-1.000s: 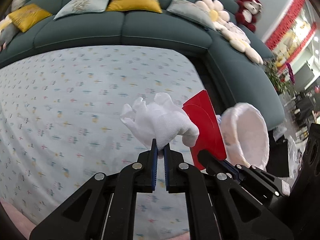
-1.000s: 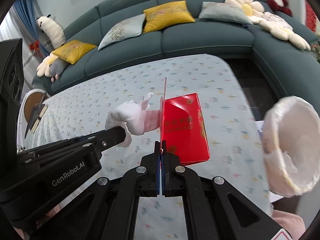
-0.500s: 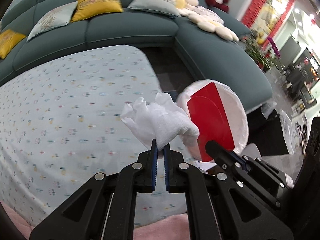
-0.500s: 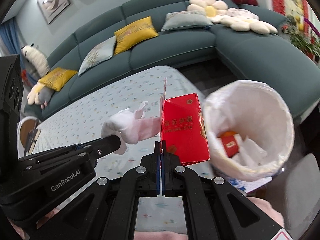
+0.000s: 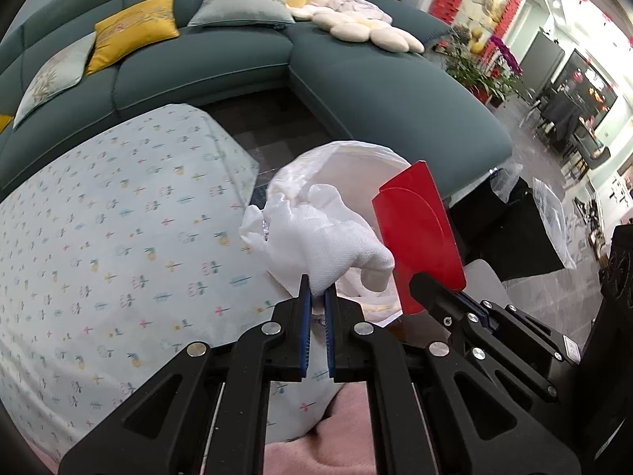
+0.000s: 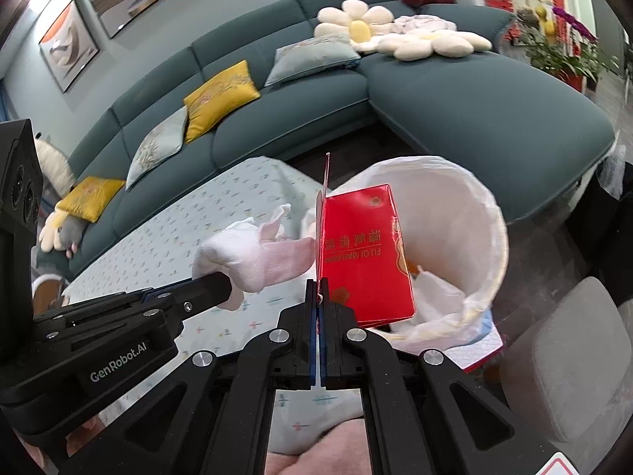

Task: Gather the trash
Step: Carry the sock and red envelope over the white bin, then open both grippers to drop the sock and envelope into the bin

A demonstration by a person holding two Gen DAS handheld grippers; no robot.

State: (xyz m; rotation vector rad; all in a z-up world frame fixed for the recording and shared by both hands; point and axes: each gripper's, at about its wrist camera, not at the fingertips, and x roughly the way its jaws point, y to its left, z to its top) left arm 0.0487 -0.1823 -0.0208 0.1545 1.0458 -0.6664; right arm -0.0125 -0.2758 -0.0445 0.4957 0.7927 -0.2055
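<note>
My left gripper [image 5: 317,287] is shut on a crumpled white tissue [image 5: 316,237], held in the air at the table's right edge in front of the bin. In the right wrist view the same tissue [image 6: 253,253] sticks out of the left gripper's tip [image 6: 221,285]. My right gripper [image 6: 319,285] is shut on the edge of a red envelope [image 6: 364,253] with gold lettering, which hangs over the mouth of a white-lined trash bin [image 6: 467,206]. The envelope's plain red back [image 5: 419,237] shows in the left wrist view, before the bin [image 5: 348,158]. Paper scraps lie inside the bin.
A table under a pale patterned cloth [image 5: 118,237] fills the left. A teal corner sofa [image 5: 356,91] with cushions and flower pillows wraps behind the bin. A grey stool [image 6: 561,356] stands at lower right. Something pink [image 5: 316,451] lies below the grippers.
Both grippers have swung right, off the table toward the bin, each keeping its hold. The bin has gone from the right edge of each view to right behind the tissue and envelope.
</note>
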